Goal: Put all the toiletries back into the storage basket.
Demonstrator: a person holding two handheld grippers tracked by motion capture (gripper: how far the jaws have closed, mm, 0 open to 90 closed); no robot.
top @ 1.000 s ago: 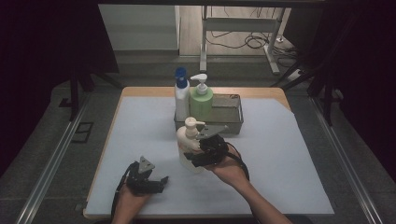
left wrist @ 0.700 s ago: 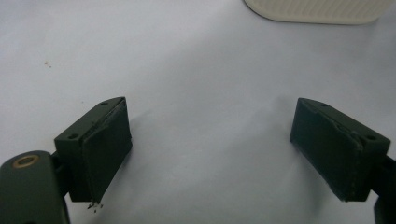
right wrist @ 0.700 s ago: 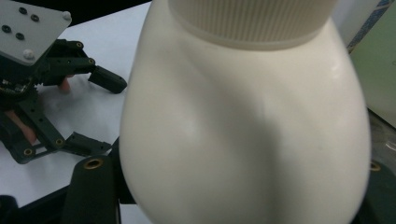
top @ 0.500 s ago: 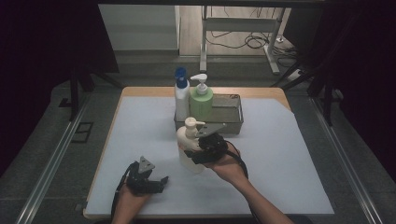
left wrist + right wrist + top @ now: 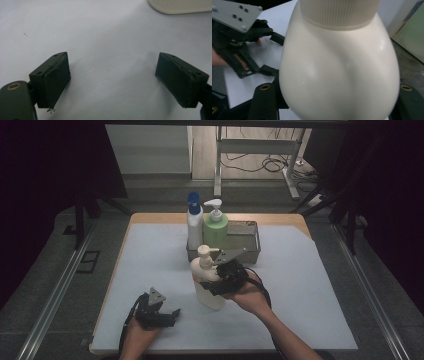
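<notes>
Now my right gripper (image 5: 216,281) is clamped around the cream pump bottle (image 5: 206,279), which stands upright on the white table cover (image 5: 300,285) before the metal tray (image 5: 252,245). My left gripper (image 5: 167,316) rests nearby, jaws apart.

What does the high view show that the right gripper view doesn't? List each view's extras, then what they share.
High view: a blue-capped white spray bottle standing by the grey metal tray, and the person's forearms. Right gripper view: the fine ribbing on the cream plastic pump bottle's collar, close up. Both: that cream plastic pump bottle between the jaws of the right gripper, which have just been closing on it, and the open left gripper over the pale table cover.
</notes>
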